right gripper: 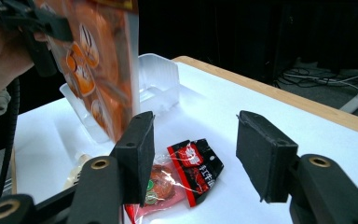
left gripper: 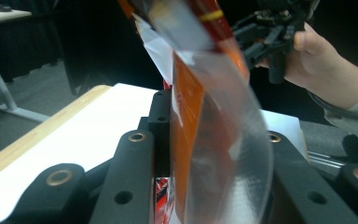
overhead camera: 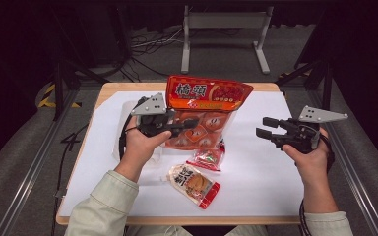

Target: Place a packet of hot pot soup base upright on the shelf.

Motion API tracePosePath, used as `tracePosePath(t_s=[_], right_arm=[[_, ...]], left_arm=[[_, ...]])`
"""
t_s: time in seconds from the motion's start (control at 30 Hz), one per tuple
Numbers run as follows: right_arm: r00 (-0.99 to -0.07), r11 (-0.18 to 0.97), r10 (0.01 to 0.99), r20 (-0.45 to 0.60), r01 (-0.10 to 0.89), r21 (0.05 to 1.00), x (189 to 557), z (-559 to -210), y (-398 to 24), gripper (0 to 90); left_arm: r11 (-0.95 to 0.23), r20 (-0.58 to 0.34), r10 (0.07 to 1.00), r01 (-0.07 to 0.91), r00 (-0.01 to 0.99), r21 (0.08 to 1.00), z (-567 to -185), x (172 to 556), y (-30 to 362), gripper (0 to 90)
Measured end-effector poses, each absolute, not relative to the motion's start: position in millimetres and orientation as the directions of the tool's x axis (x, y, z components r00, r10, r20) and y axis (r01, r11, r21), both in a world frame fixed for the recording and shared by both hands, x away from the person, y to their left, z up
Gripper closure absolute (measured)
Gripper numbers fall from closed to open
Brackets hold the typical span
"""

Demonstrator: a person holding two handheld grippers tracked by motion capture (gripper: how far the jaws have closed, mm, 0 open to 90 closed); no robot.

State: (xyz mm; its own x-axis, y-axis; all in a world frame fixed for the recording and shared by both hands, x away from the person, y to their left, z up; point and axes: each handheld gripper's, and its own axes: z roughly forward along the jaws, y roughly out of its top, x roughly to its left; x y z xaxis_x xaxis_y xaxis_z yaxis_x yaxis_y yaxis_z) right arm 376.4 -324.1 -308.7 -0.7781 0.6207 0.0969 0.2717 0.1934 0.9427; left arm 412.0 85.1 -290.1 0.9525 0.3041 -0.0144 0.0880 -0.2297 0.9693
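While the left gripper [overhead camera: 189,123] holds the big orange snack bag [overhead camera: 204,110] upright above the white table [overhead camera: 266,167], its jaws clamped on the bag's clear lower half, the right gripper [overhead camera: 268,128] waits well apart to the side — jaws wide, nothing between them. Two small packets lie below: a red one [overhead camera: 207,158] and a pale one [overhead camera: 193,184]. A clear plastic tray [right gripper: 161,84] sits behind the bag. The film looks slippery and the hold is one-sided, so the bag could slide out or swing — and land on the packets. If the right gripper closes in carelessly, it may crush the contents.
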Motion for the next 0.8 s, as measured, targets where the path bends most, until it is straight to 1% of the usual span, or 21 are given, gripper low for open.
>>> tracePosePath(t_s=[0.27, 0.4, 0.8], right_arm=[[-0.768, 0.188, 0.630, 0.114, 0.293, 0.937, 379.3, -312.9, -327.2, 48.5], [-0.766, 0.183, 0.631, 0.123, 0.301, 0.936, 380.1, -314.4, -328.6, 48.7], [-0.730, 0.169, 0.668, 0.142, 0.335, 0.927, 374.9, -325.0, -340.5, 47.2]], left_arm=[[-0.209, -0.034, 0.363, 0.117, 0.931, 0.971, -289.5, 427.3, 97.4, 70.7], [-0.205, -0.022, 0.408, 0.116, 0.913, 0.972, -288.9, 434.7, 106.8, 70.7], [-0.211, -0.039, 0.464, 0.153, 0.885, 0.965, -288.3, 454.5, 131.8, 70.7]])
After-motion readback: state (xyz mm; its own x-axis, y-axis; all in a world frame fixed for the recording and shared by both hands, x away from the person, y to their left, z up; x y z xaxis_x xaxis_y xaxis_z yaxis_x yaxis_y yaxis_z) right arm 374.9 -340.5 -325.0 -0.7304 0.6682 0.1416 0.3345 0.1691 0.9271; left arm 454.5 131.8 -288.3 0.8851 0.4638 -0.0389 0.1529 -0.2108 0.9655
